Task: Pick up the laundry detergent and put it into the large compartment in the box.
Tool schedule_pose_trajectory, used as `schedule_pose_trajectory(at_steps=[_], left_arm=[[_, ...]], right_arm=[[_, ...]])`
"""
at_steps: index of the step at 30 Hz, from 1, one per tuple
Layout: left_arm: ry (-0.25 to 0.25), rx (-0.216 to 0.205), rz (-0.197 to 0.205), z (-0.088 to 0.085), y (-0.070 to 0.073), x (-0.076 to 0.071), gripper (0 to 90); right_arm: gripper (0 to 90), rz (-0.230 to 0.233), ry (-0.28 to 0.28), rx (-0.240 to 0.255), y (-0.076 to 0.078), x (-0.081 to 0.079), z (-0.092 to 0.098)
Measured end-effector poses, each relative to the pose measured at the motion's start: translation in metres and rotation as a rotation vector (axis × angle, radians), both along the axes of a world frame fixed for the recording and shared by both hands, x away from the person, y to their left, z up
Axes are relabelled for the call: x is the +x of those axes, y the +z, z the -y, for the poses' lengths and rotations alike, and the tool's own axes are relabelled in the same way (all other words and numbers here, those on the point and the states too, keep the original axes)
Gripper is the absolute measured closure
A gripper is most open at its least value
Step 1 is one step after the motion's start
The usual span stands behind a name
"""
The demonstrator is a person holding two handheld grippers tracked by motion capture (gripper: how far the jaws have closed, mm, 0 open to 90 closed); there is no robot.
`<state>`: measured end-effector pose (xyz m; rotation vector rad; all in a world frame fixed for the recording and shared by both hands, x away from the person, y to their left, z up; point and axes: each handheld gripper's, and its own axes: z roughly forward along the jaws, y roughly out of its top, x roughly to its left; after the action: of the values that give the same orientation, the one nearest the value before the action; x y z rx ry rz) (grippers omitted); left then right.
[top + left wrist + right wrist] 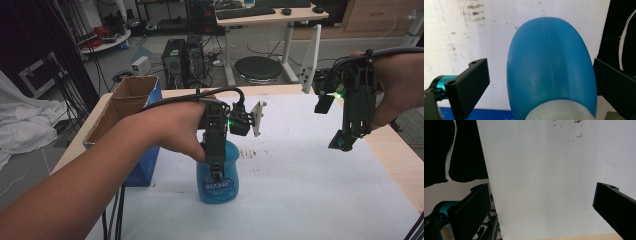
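A blue plastic bottle (218,185) with a printed label stands upright on the white table cover, near the front middle. My left gripper (216,171) comes down on it from above, held by a hand. In the left gripper view the bottle's rounded blue body (551,67) sits between the two black jaws; the left jaw stands clear of it by a gap and the right jaw is close to its side. My right gripper (345,141) hangs in the air over the table's right side, pointing down. Its jaws (544,192) are wide apart with only the white cover between them.
An open cardboard box with blue sides (127,107) stands on the table's left, just left of the bottle. The white cover (310,190) has small brown stains (250,152) behind the bottle. The table's wooden right edge (395,145) runs beside the right gripper.
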<state>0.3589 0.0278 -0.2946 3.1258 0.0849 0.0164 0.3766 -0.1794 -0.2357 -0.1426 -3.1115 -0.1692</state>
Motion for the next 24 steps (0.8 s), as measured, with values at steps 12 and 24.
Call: schedule_pose_trajectory(at_steps=[12,24], left_arm=[[-0.004,0.006,0.012,0.0003,-0.0001,-0.0013,9.9],[-0.014,0.012,0.013,0.0013,-0.0009,-0.0023,17.6]], right_arm=[[0.7,-0.005,0.004,-0.005,-0.0028,-0.0005,-0.0001],[0.8,-0.003,0.001,-0.008,-0.0039,-0.0005,-0.0014]])
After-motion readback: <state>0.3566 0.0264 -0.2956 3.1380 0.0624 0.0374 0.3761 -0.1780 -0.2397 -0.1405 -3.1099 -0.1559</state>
